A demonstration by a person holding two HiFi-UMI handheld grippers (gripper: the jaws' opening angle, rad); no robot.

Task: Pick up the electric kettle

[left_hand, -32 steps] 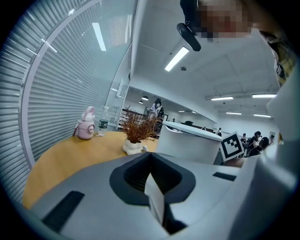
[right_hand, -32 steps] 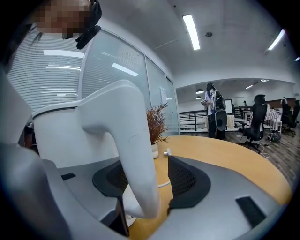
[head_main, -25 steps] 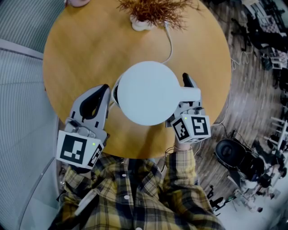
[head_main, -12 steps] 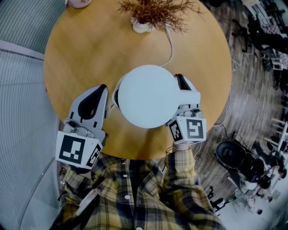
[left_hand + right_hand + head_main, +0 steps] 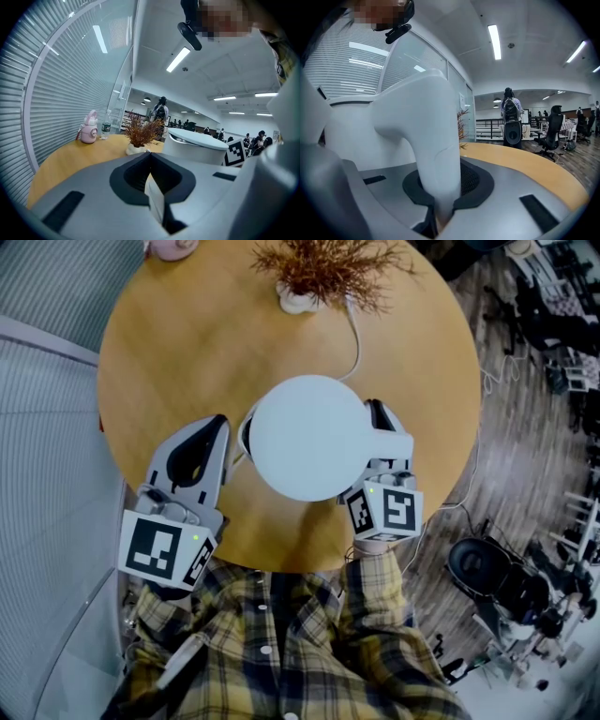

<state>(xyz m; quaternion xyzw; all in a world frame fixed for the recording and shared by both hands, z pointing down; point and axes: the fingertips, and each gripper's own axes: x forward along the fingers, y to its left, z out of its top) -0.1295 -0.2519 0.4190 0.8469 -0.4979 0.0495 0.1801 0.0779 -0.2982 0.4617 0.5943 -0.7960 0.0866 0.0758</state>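
- The electric kettle (image 5: 305,437), white with a broad round lid, stands in the middle of the round wooden table (image 5: 178,334). Seen from the head view, the lid hides its body and whatever it stands on.
- Its handle (image 5: 392,442) sticks out at the kettle's 3 o'clock.
- The right gripper (image 5: 381,420) comes in from 5 o'clock. Its jaws have just been closing, and they now pinch the handle, which rises thick and white between the dark pads in the right gripper view.
- The left gripper (image 5: 217,426) lies at the kettle's 9 o'clock, just beside the body. Its jaws are pressed together with nothing between them. Whether it touches the kettle cannot be told.
- A dried brown plant (image 5: 323,263) in a small white pot (image 5: 296,298) stands at 12 o'clock, near the table's far edge.
- A white cord (image 5: 355,334) runs from the kettle's 1 o'clock side up to the pot.
- A pink bottle (image 5: 88,132) sits at 11 o'clock on the far rim, with a clear water bottle (image 5: 106,126) just beside it.
- A slatted glass wall (image 5: 47,474) curves round the table from 7 to 10 o'clock.
- A black office chair (image 5: 487,568) stands on the wood floor at 4 o'clock, well apart from the table.
- The person's plaid shirt (image 5: 281,643) fills 6 o'clock.
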